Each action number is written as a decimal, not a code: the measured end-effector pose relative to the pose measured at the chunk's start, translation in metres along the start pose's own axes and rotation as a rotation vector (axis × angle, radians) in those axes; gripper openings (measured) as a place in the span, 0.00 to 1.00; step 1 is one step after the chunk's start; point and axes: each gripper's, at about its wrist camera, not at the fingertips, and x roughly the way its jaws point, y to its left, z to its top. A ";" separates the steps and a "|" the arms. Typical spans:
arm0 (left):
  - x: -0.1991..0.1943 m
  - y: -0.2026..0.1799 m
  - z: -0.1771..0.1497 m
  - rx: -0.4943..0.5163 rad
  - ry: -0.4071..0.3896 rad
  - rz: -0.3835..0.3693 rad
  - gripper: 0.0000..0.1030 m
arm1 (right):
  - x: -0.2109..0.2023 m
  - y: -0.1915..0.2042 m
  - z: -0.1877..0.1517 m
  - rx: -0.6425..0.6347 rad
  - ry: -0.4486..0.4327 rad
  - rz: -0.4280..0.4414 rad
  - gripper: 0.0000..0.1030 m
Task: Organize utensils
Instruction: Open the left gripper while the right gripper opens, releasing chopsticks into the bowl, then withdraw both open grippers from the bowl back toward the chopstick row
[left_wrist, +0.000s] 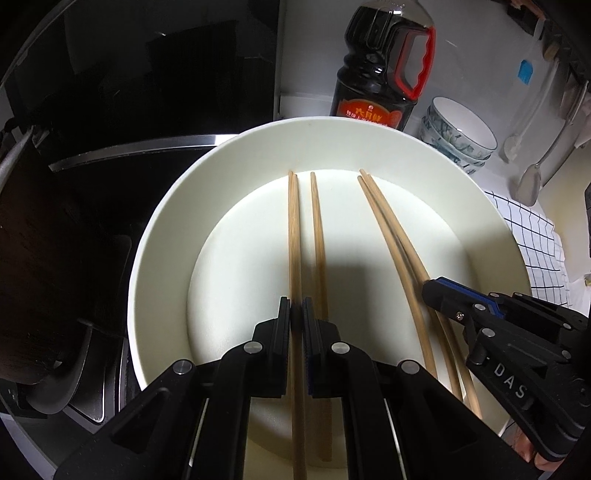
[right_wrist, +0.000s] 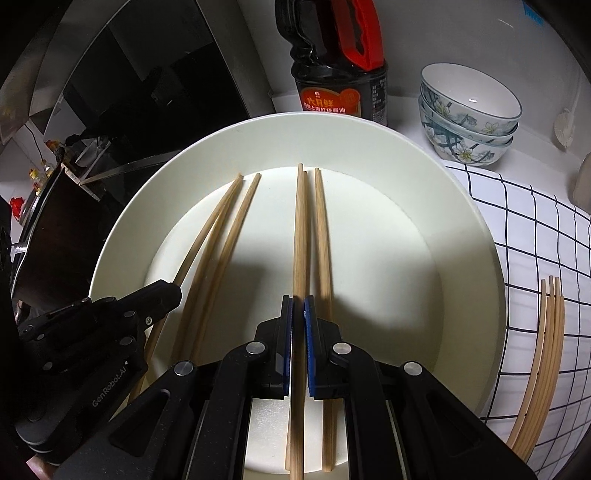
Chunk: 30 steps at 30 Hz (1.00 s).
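1. At the far left, a glossy black cooktop (left_wrist: 110, 92) is seen running right up to the rim of the big round cream plate (left_wrist: 166, 236); the plate's left edge overlaps it, so hardly any open room is left on that side.
2. The left gripper (left_wrist: 296, 314) is seen clamped shut on one wooden chopstick (left_wrist: 293, 240) of the left pair, tilted down over the plate's flat middle. The pair's second stick (left_wrist: 317, 236) lies just beside it, free of the pads.
3. The right gripper (right_wrist: 297, 306) is likewise closed on a single chopstick (right_wrist: 300, 229) of the right pair, with its mate (right_wrist: 322, 229) lying alongside. All four sticks are laid with tips pointing at the far rim, and a bare strip of plate is left between the pairs.
4. Behind the plate, a dark soy sauce bottle with a red handle (left_wrist: 380, 74) is parked close to the far rim, and a stack of floral ceramic bowls (right_wrist: 469, 114) sits to its right.
5. To the right, a white cloth with a black grid (right_wrist: 535, 258) is tucked against the plate's edge.
6. Only in the right wrist view: a loose bundle of pale chopsticks (right_wrist: 543, 362) lying on that cloth, clear of the plate.
7. Only in the left wrist view: hanging utensils (left_wrist: 528, 122) on the wall at far right.
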 end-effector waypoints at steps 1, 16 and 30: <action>0.000 0.000 0.000 0.000 0.001 0.000 0.08 | 0.001 0.000 0.000 -0.002 0.003 -0.001 0.06; -0.022 0.012 -0.003 -0.033 -0.050 0.078 0.64 | -0.020 -0.007 0.000 -0.006 -0.044 -0.017 0.07; -0.050 0.007 -0.015 -0.054 -0.084 0.115 0.87 | -0.056 -0.014 -0.017 0.003 -0.090 0.008 0.26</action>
